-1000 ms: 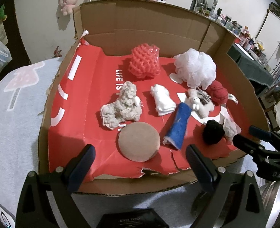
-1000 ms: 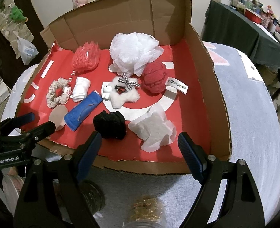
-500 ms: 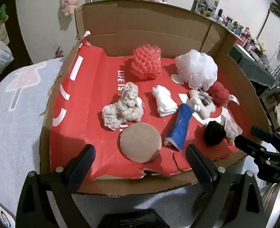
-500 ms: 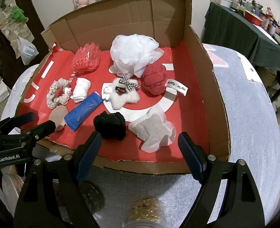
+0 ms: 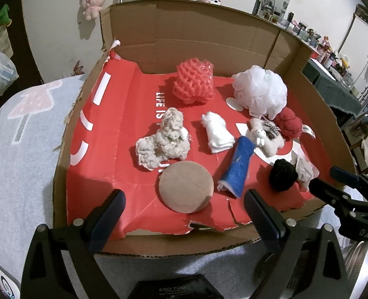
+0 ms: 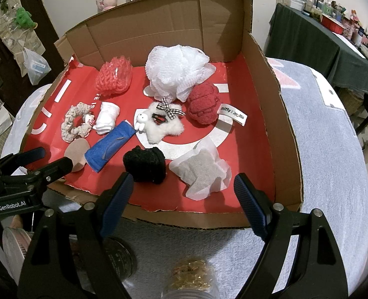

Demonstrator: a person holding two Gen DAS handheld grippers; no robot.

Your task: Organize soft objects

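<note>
A cardboard tray (image 5: 188,35) with a red floor holds several soft things: a coral knit sponge (image 5: 193,83), a white mesh puff (image 5: 261,89), a beige scrunchie (image 5: 162,143), a white cloth roll (image 5: 217,133), a blue cloth roll (image 5: 238,167), a tan round pad (image 5: 185,190), a black pompom (image 6: 145,164), a red plush (image 6: 203,104), a fluffy white star clip (image 6: 160,123) and a grey star sachet (image 6: 201,169). My left gripper (image 5: 184,210) is open just before the tan pad. My right gripper (image 6: 184,191) is open near the tray's front edge, below the pompom and sachet.
The tray rests on a grey-white fleece cover (image 6: 328,164). Jars (image 6: 188,277) stand under the right gripper at the front. A dark-clothed table (image 6: 308,32) with clutter stands at the far right. Plush toys (image 5: 91,1) hang on the back wall.
Both views have shifted only slightly; the tray sits a little lower in frame. No object in the tray has moved, and both grippers stay open.
</note>
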